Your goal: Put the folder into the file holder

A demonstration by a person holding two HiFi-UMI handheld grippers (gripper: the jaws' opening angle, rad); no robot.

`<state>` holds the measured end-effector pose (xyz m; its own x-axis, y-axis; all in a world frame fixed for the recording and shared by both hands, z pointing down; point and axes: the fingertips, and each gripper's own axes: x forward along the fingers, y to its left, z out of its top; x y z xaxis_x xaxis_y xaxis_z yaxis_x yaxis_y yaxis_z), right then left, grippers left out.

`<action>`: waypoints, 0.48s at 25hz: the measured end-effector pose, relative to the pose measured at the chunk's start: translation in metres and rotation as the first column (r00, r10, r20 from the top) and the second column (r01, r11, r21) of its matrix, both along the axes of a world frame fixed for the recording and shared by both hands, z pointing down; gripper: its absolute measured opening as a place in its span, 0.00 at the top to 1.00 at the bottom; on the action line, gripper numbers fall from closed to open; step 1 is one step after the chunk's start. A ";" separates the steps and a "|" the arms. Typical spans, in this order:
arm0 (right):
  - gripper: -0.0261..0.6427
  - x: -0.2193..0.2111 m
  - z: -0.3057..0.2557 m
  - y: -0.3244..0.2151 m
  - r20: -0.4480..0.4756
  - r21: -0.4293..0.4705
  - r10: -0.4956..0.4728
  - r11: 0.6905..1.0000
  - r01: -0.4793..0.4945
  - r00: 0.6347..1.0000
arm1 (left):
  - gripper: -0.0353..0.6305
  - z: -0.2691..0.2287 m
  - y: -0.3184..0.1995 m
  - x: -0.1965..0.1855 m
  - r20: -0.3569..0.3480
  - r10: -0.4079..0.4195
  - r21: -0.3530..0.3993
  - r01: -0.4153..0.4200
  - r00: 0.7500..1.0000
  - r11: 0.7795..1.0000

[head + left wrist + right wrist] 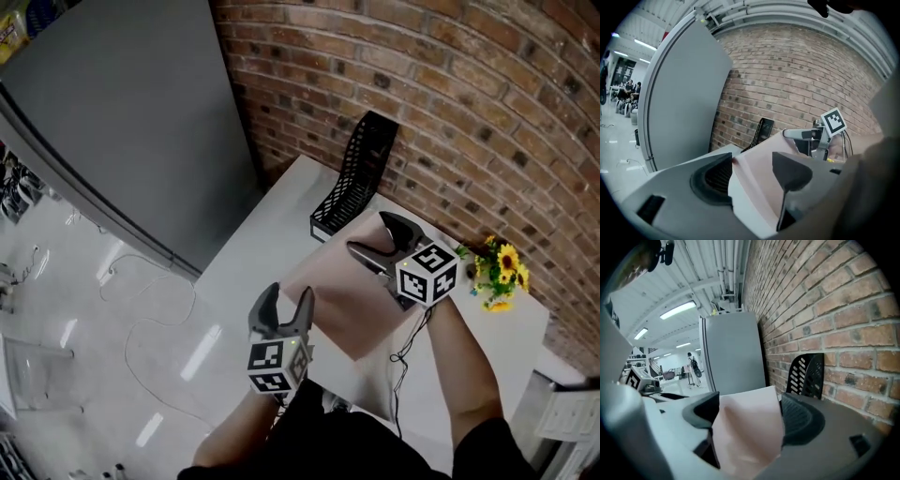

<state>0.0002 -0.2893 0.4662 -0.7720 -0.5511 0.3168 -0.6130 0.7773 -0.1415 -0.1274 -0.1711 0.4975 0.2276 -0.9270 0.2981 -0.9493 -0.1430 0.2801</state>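
The left gripper (751,161) has its jaws wide apart with the pale pink folder (757,180) between them, one corner at the left jaw, while the right gripper (796,135) holds its far edge, near the black holder (762,130) by the brick wall (797,75)

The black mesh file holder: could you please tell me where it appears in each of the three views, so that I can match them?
Head view: the file holder stands just above centre, against the brick wall.
Left gripper view: small, at centre, just beyond the far corner of the pink folder.
Right gripper view: right of centre, above the right-hand jaw.
Shared landmark: the brick wall directly behind it.
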 end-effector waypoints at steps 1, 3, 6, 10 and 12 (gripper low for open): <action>0.33 0.003 -0.008 0.001 0.023 0.006 0.010 1.000 -0.010 1.000 | 0.54 -0.007 0.000 0.001 0.013 0.002 0.022 -0.002 1.000 1.000; 0.33 0.008 -0.021 0.005 0.061 0.012 0.025 1.000 -0.025 0.998 | 0.54 -0.021 0.002 0.003 0.037 0.004 0.061 -0.006 0.999 0.998; 0.33 0.015 -0.038 0.010 0.113 0.019 0.045 0.999 -0.047 0.993 | 0.54 -0.038 0.005 0.007 0.067 0.004 0.106 -0.012 0.998 0.994; 0.33 0.029 -0.055 0.018 0.179 0.020 0.073 0.997 -0.078 0.981 | 0.54 -0.055 0.010 0.015 0.105 0.012 0.172 -0.030 0.994 0.985; 0.33 0.037 -0.063 0.021 0.231 -0.008 0.092 0.996 -0.092 0.969 | 0.54 -0.064 0.013 0.021 0.126 0.018 0.205 -0.044 0.992 0.978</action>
